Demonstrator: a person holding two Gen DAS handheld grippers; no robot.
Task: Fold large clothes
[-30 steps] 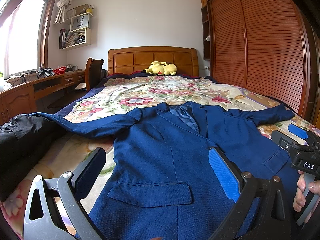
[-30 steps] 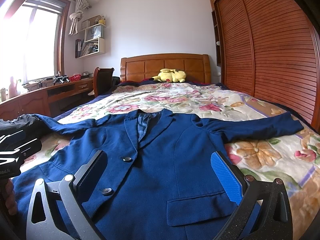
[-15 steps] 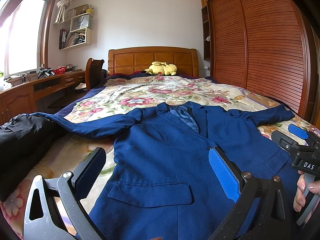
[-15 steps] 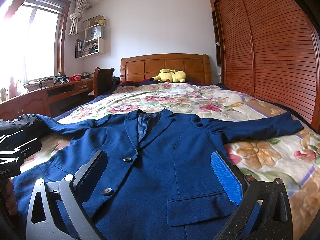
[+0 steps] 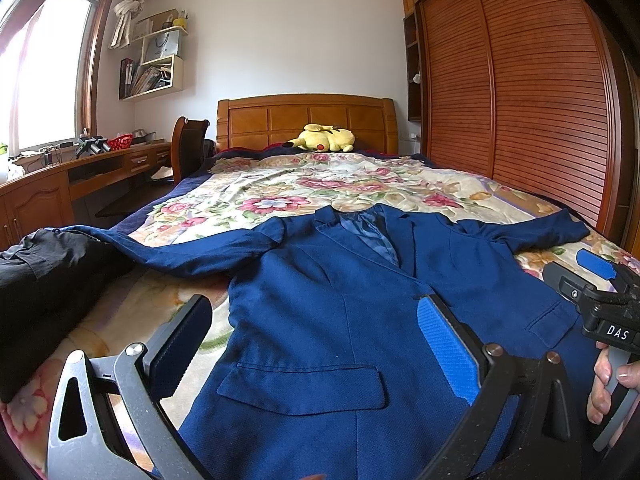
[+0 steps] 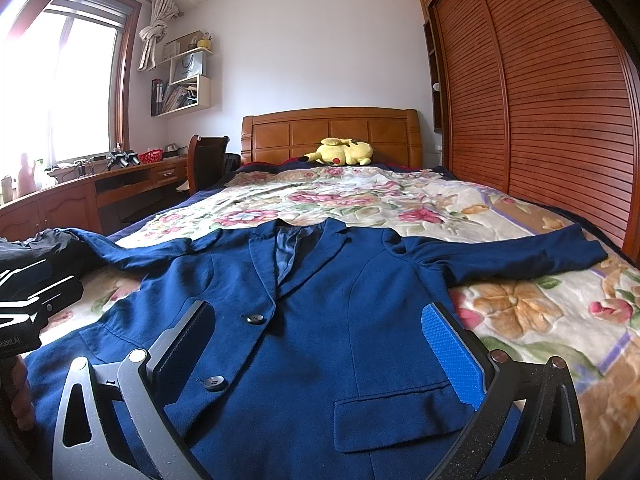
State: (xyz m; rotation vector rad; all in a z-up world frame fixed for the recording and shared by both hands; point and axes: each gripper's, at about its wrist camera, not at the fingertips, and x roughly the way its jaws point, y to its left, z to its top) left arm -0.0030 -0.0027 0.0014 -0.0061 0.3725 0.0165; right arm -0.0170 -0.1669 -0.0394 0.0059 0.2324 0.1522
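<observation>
A navy blue blazer [image 5: 340,300] lies flat, front up, on the floral bedspread, sleeves spread out to both sides; it also shows in the right wrist view [image 6: 312,320]. My left gripper [image 5: 316,344] is open and empty, held just above the blazer's left pocket flap. My right gripper [image 6: 320,348] is open and empty above the blazer's lower front, between the buttons and the right pocket. The right gripper also appears at the right edge of the left wrist view [image 5: 600,296], and the left gripper shows at the left edge of the right wrist view [image 6: 28,308].
A black garment [image 5: 44,276] lies heaped at the bed's left edge, under the blazer's left sleeve. A yellow plush toy [image 5: 324,138] sits by the wooden headboard. A desk and chair [image 5: 188,148] stand left; a slatted wardrobe [image 5: 520,100] stands right.
</observation>
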